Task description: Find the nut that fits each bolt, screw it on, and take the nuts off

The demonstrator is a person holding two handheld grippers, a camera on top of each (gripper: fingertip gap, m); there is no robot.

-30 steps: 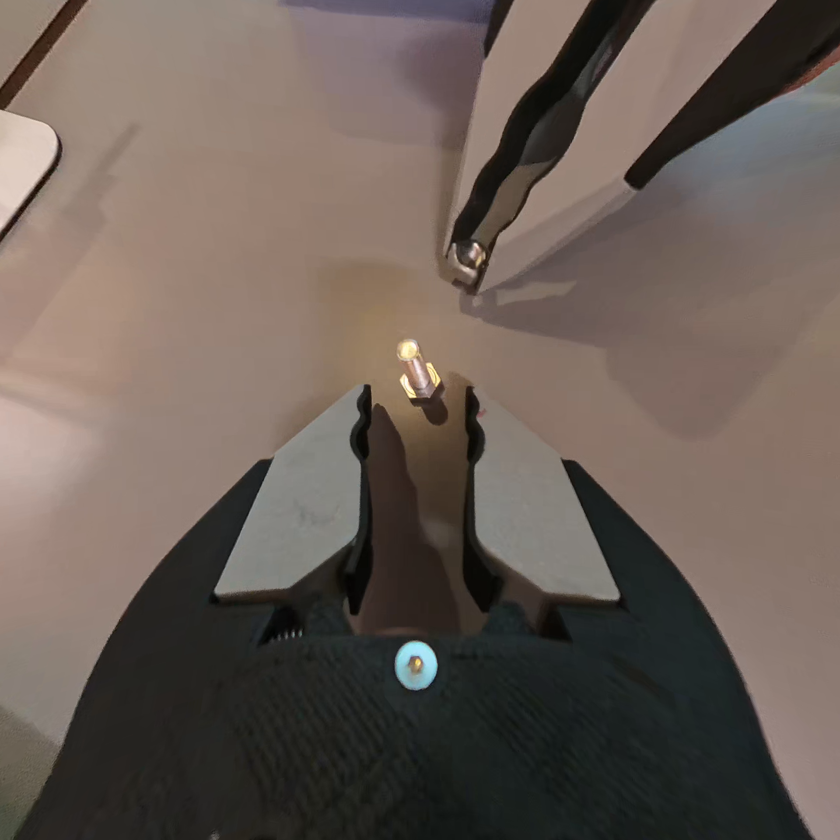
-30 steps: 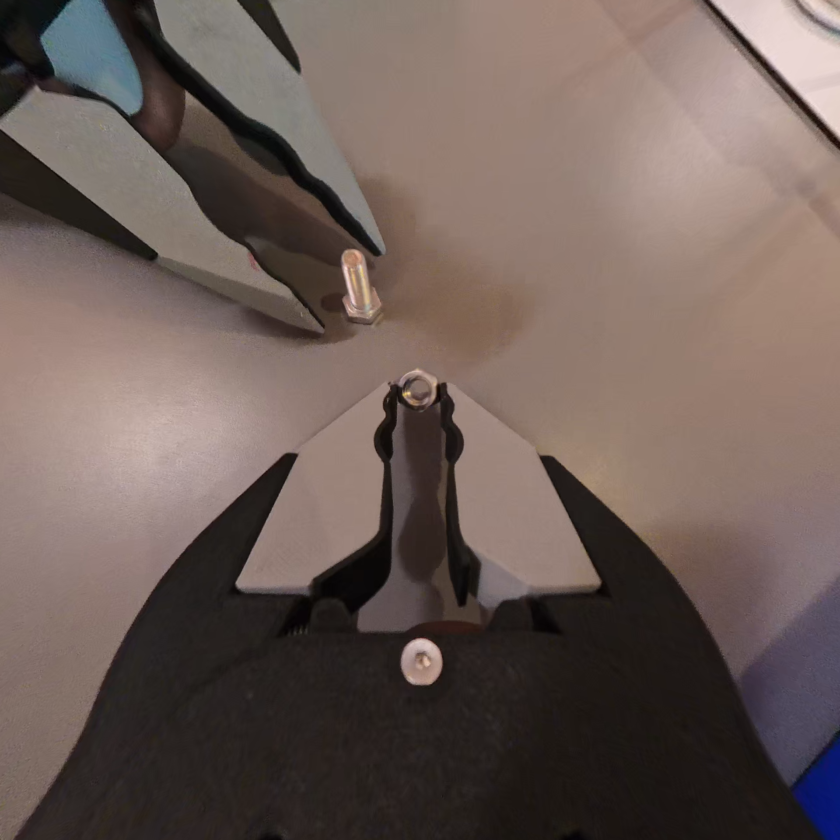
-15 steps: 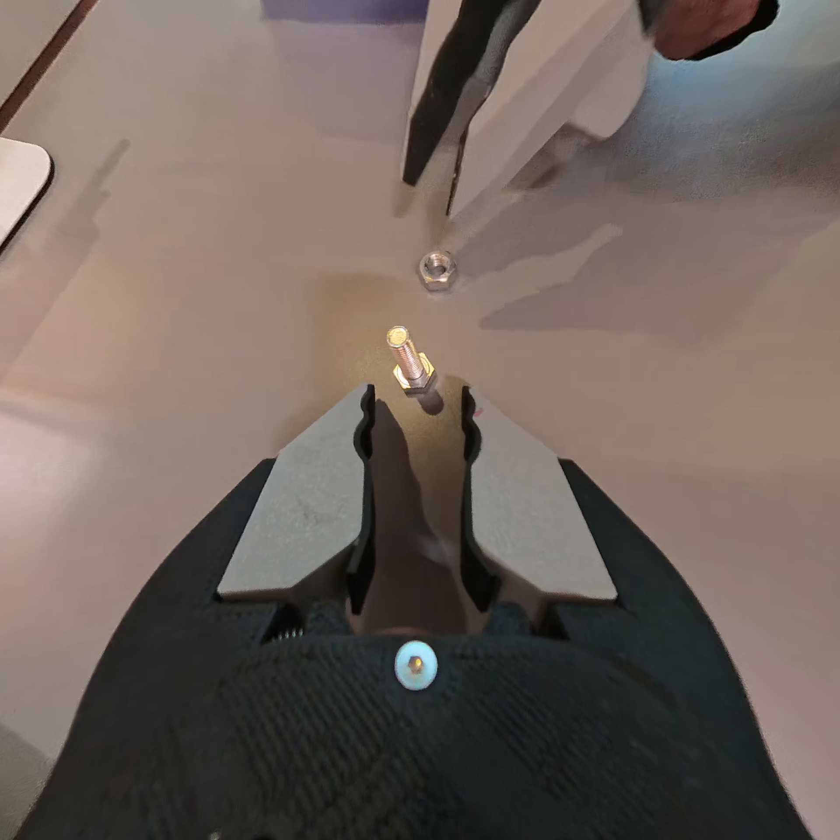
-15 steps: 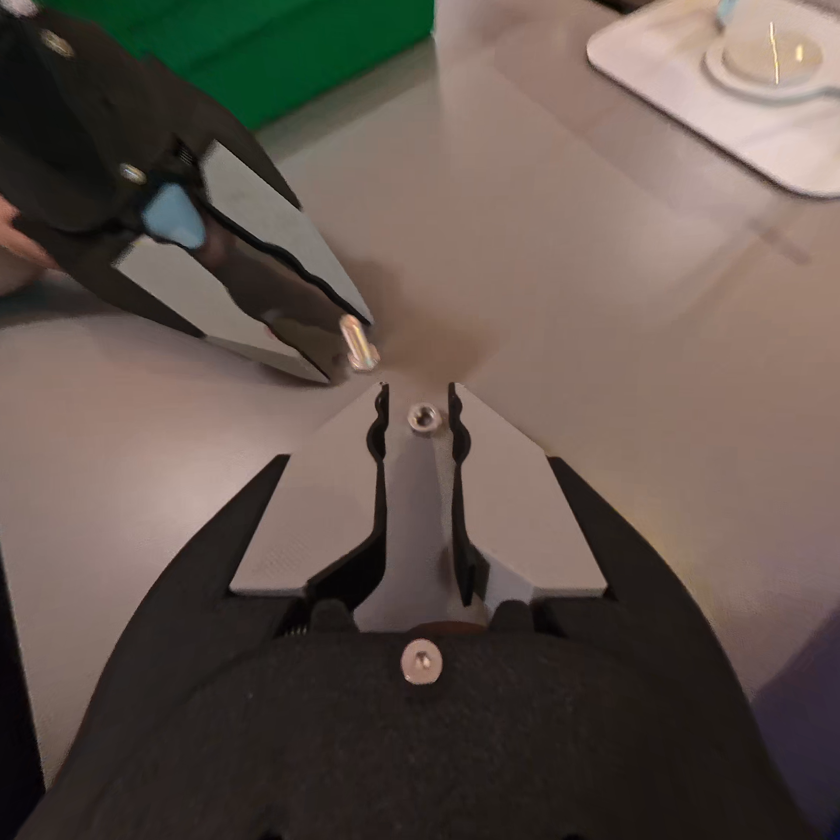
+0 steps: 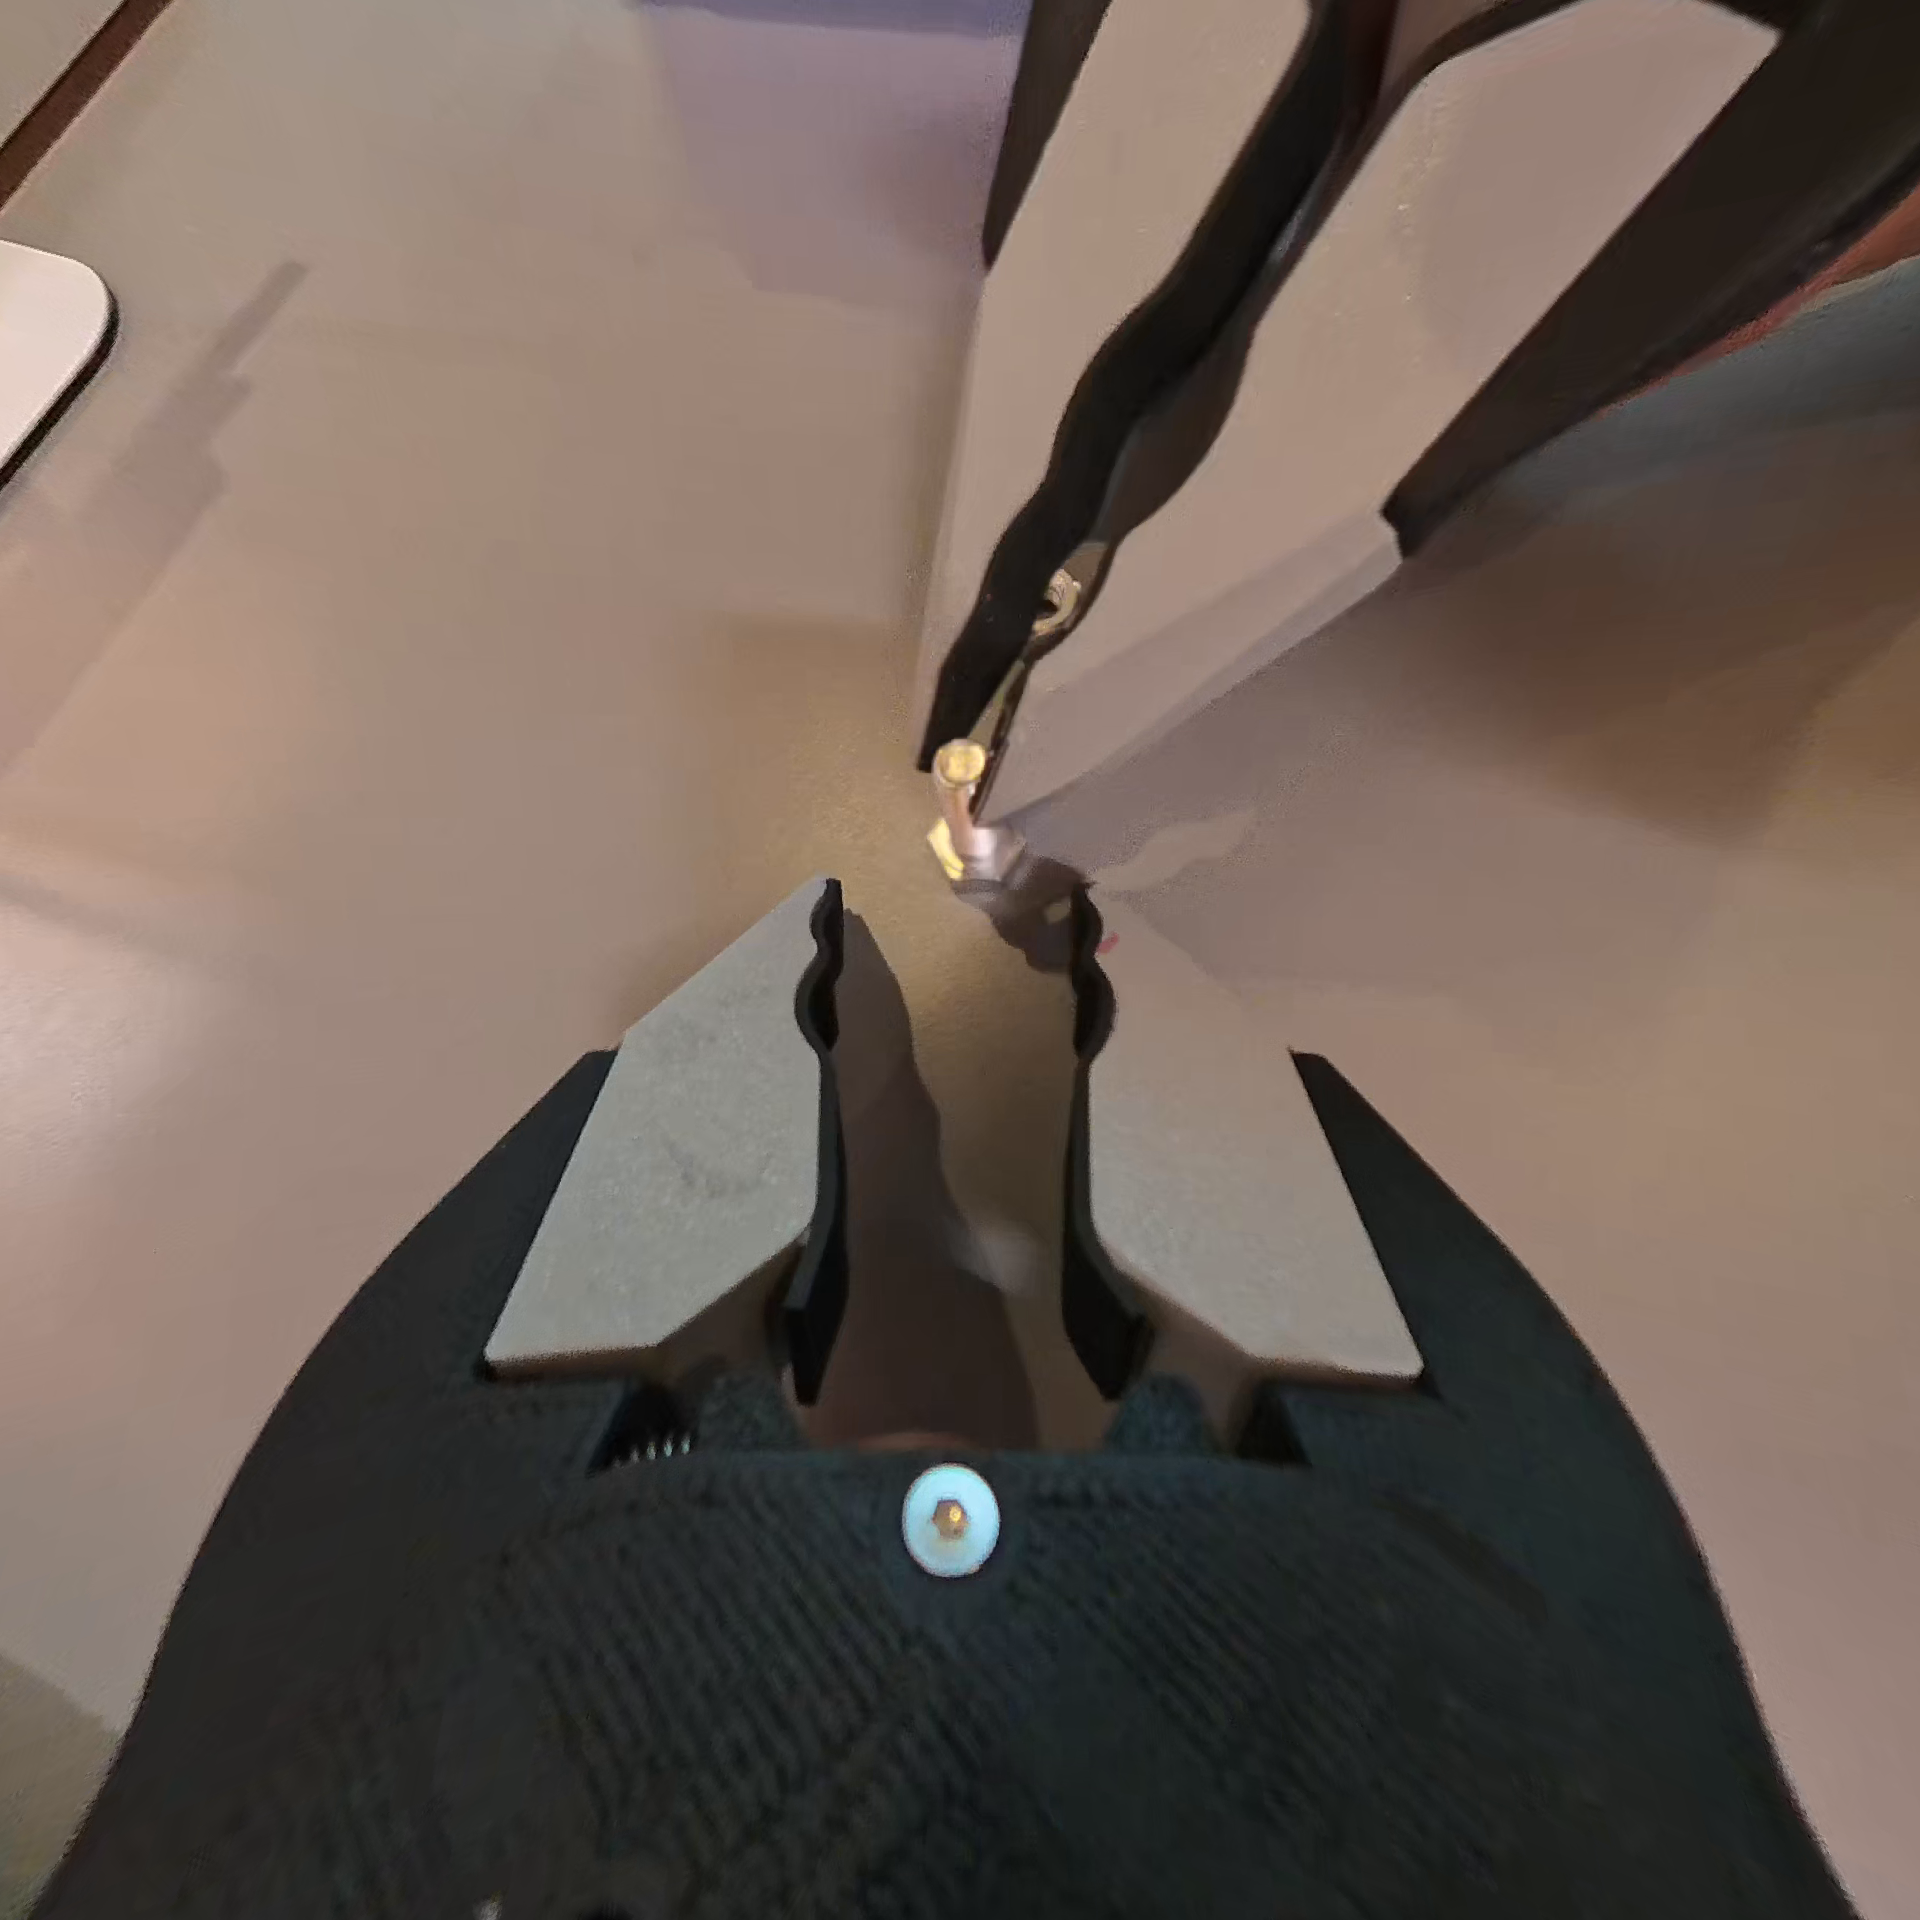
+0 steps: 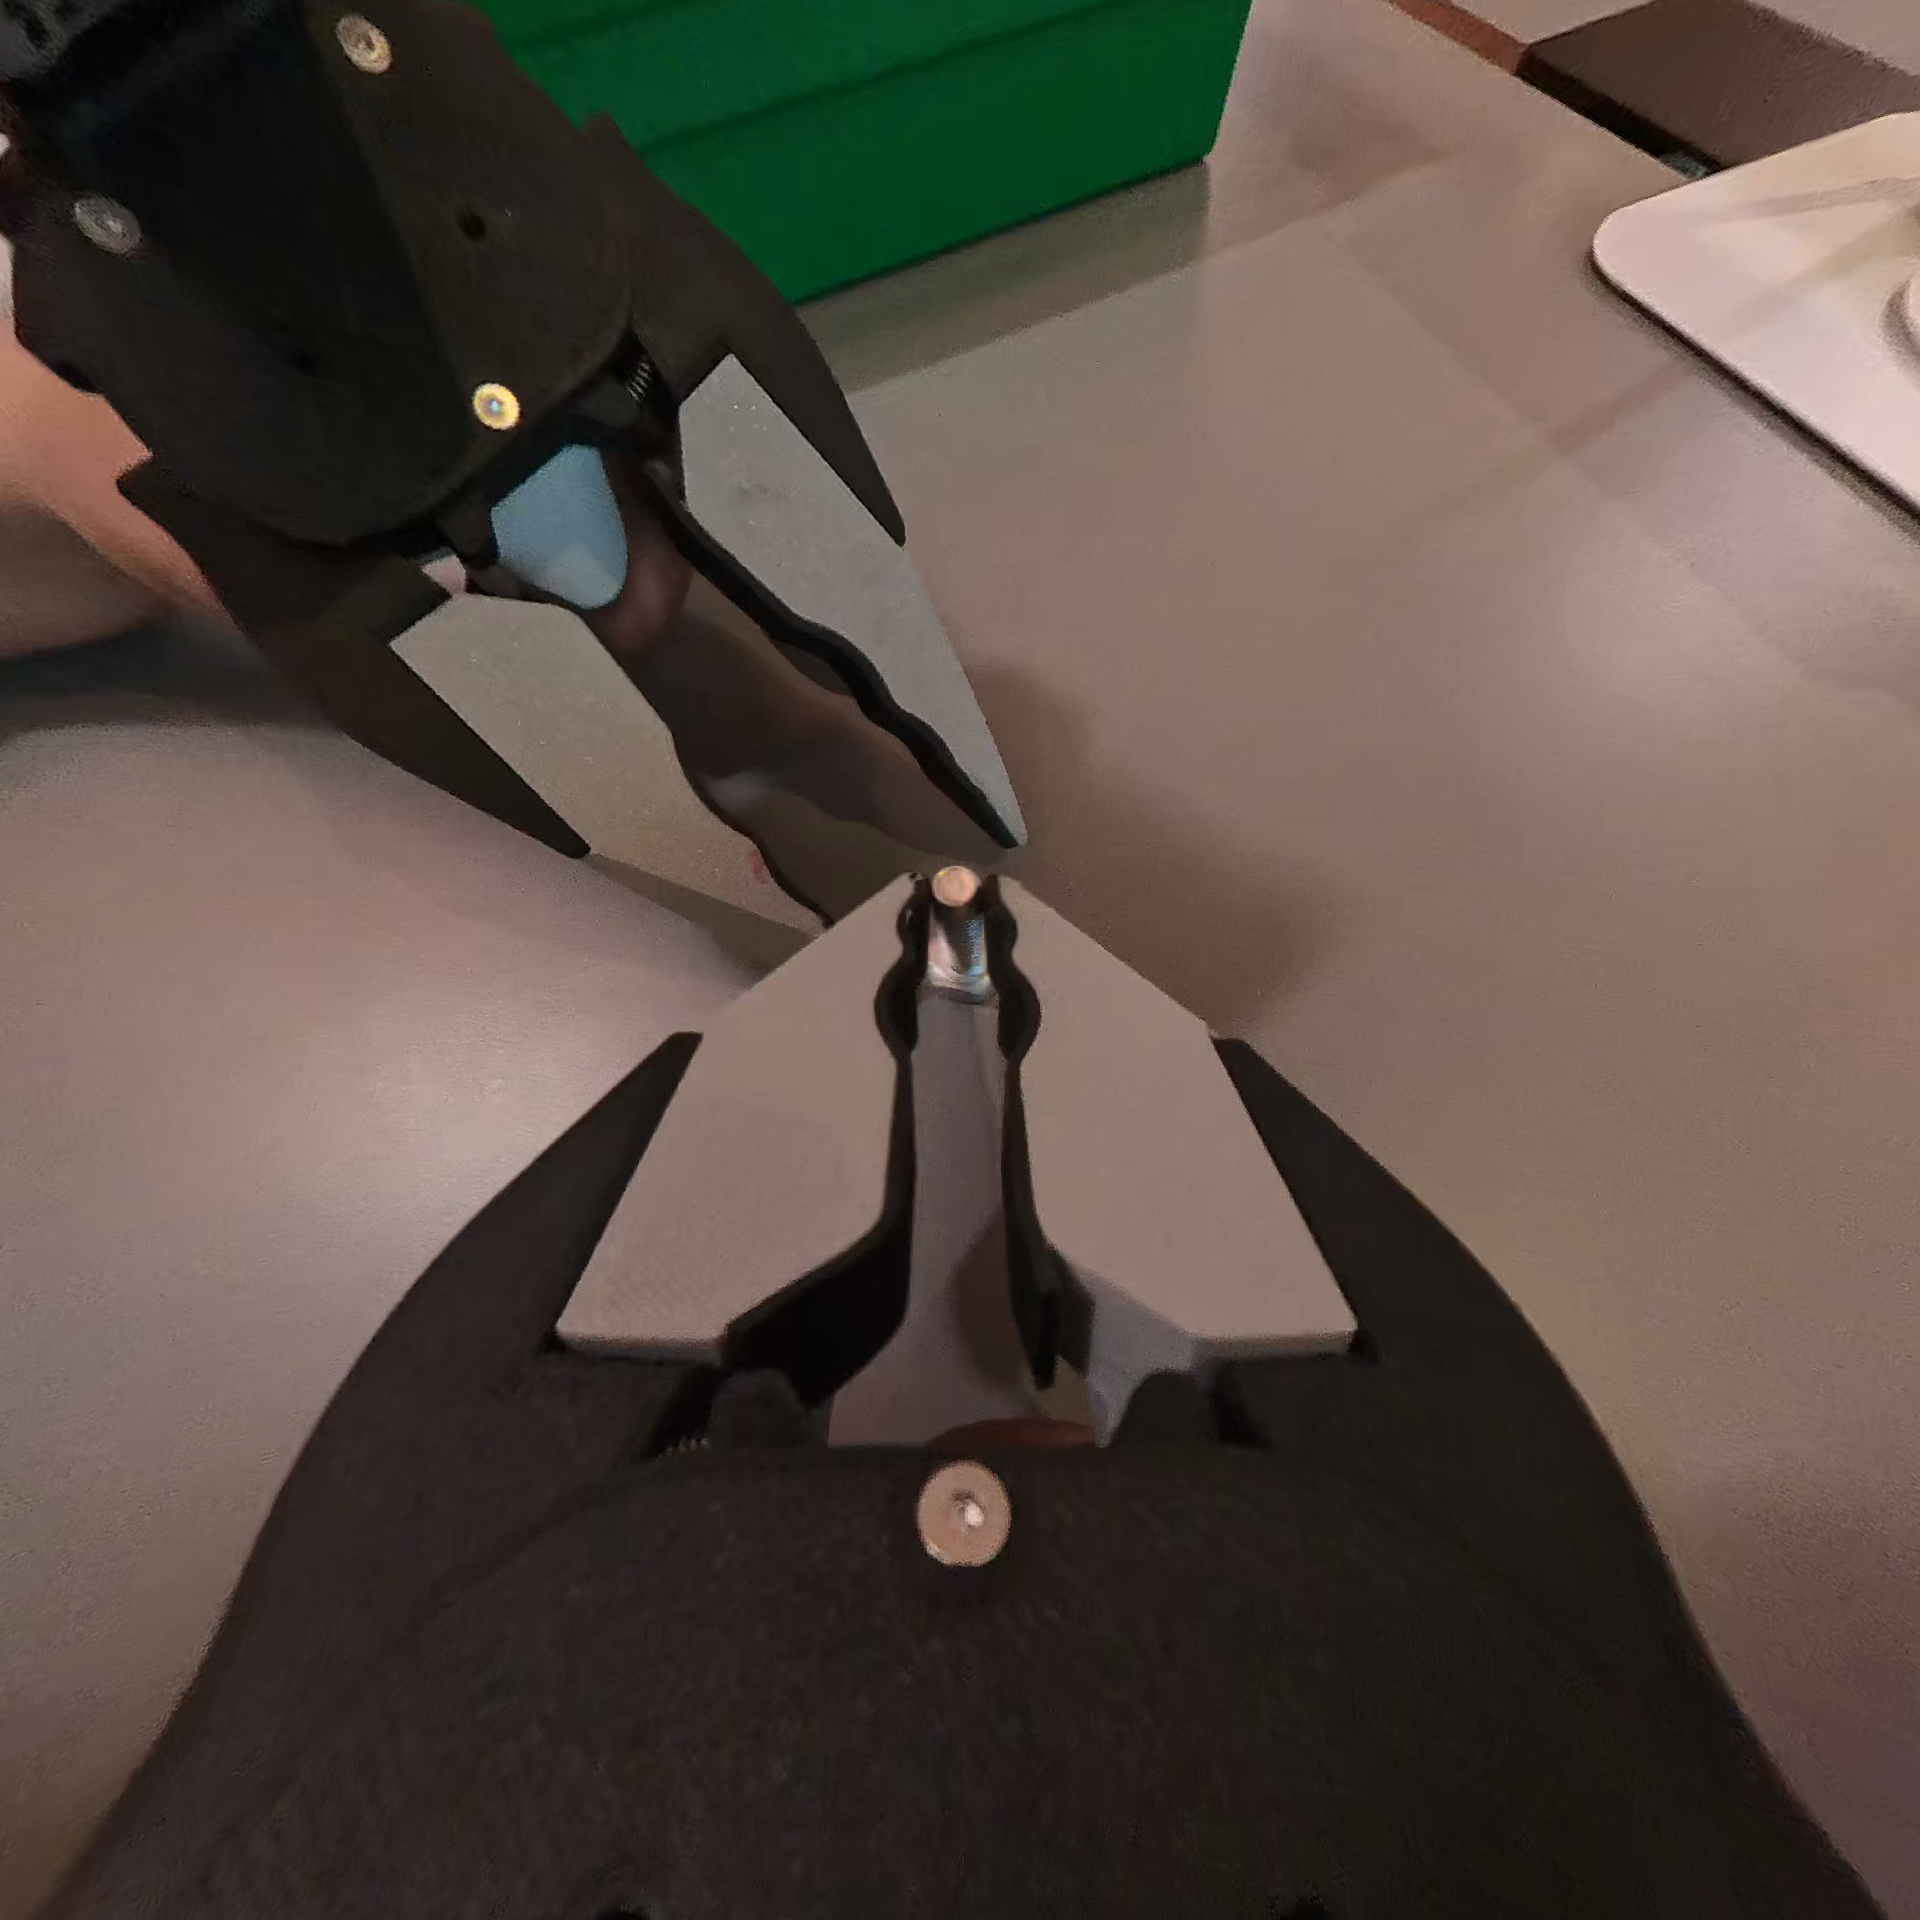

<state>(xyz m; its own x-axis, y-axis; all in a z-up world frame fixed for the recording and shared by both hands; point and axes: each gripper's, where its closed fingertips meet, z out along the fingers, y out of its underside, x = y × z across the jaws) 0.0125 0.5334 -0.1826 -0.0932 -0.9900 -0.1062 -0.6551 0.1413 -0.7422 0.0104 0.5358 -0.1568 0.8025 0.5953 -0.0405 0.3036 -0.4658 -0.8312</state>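
Note:
A silver bolt (image 5: pixel 961 821) stands head-down on the grey table (image 5: pixel 468 727). My left gripper (image 5: pixel 951 904) is open and empty, its tips just short of the bolt. My right gripper (image 6: pixel 954 914) is closed around the bolt's threaded shaft (image 6: pixel 958 951), and it reaches in from the upper right in the left wrist view (image 5: pixel 971 784). A small shiny piece (image 5: pixel 1060 603) shows in the gap between the right gripper's fingers. It may be the nut, but I cannot tell. My left gripper also shows in the right wrist view (image 6: pixel 914 878), close behind the bolt.
A green box (image 6: pixel 883 135) stands at the back of the table. A white tray (image 6: pixel 1787 291) lies at the far right, and it shows at the left edge of the left wrist view (image 5: pixel 42 343). A person's hand (image 6: pixel 62 499) holds the left gripper. Both grippers' tips are close together, under 4 cm apart.
My right gripper let the nut go onto the table, then moved forward to the bolt and closed around its shaft. My left gripper stayed open and hardly moved.

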